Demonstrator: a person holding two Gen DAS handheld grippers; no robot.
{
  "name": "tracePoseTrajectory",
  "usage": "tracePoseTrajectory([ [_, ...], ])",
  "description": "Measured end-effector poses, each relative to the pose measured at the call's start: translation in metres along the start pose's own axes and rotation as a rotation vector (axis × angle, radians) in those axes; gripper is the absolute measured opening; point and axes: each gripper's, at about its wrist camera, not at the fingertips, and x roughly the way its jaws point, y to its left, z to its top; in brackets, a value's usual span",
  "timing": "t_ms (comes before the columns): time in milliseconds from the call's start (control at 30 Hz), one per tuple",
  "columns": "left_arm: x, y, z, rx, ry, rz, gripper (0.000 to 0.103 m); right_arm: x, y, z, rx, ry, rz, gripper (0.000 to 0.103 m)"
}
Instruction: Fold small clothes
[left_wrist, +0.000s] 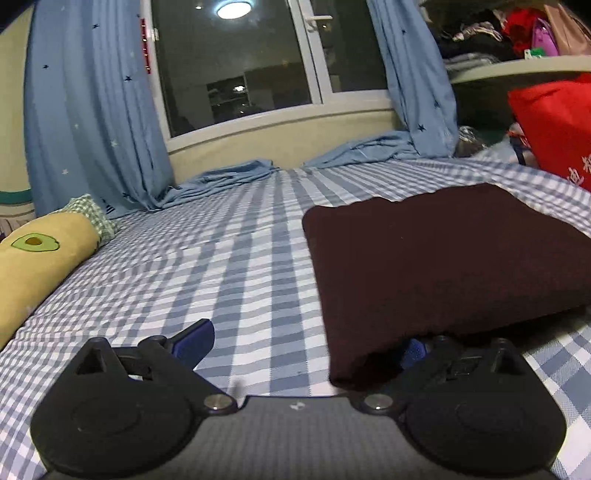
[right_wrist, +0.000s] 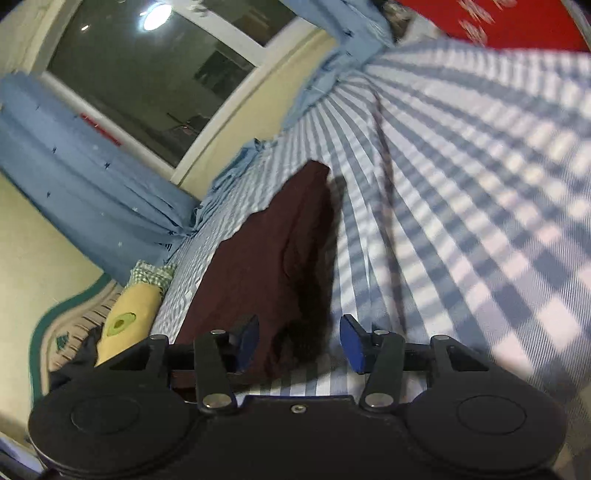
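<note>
A dark maroon folded garment lies on the blue-and-white checked bed sheet. My left gripper is open at the garment's near left corner; its right finger sits under the cloth edge, its left finger rests on the sheet. In the right wrist view the garment stretches away from my right gripper, which is open, tilted, with the cloth's near edge between its blue pads.
A yellow avocado-print pillow lies at the left edge of the bed. Blue curtains hang by the window, their hems on the bed. A red bag stands at the far right.
</note>
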Motion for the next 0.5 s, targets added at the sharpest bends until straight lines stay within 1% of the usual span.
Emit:
tracePoseTrajectory([
  [67,-0.002,0.003,0.001,-0.009,-0.005,0.01,0.101,0.007,-0.002,-0.006,0.008,0.032,-0.005,0.052],
  [133,0.0,0.001,0.002,-0.003,0.008,0.015,0.101,0.015,-0.003,-0.011,0.021,0.059,0.015,0.052],
  [233,0.006,-0.003,0.003,0.024,0.028,0.019,0.101,0.023,0.0,-0.014,0.08,0.04,0.087,0.052],
  [267,0.008,-0.004,0.004,0.027,0.027,0.021,0.101,0.025,0.001,-0.014,0.099,0.027,0.093,0.05],
  [333,0.006,-0.004,0.004,0.026,0.01,0.038,0.101,0.03,0.003,-0.01,0.106,0.005,0.064,0.027],
  [367,0.005,-0.004,0.004,0.026,-0.001,0.056,0.101,0.031,0.006,-0.008,0.098,-0.004,0.042,0.017],
  [400,0.003,-0.002,0.004,0.021,-0.015,0.077,0.101,0.032,0.01,-0.007,0.093,-0.009,0.045,0.015],
  [433,0.0,0.003,0.004,0.001,-0.028,0.092,0.101,0.029,0.015,-0.006,0.087,-0.02,0.066,0.014],
  [500,-0.005,0.016,0.002,-0.055,-0.042,0.117,0.101,0.02,0.02,-0.002,0.091,-0.047,0.132,0.013],
])
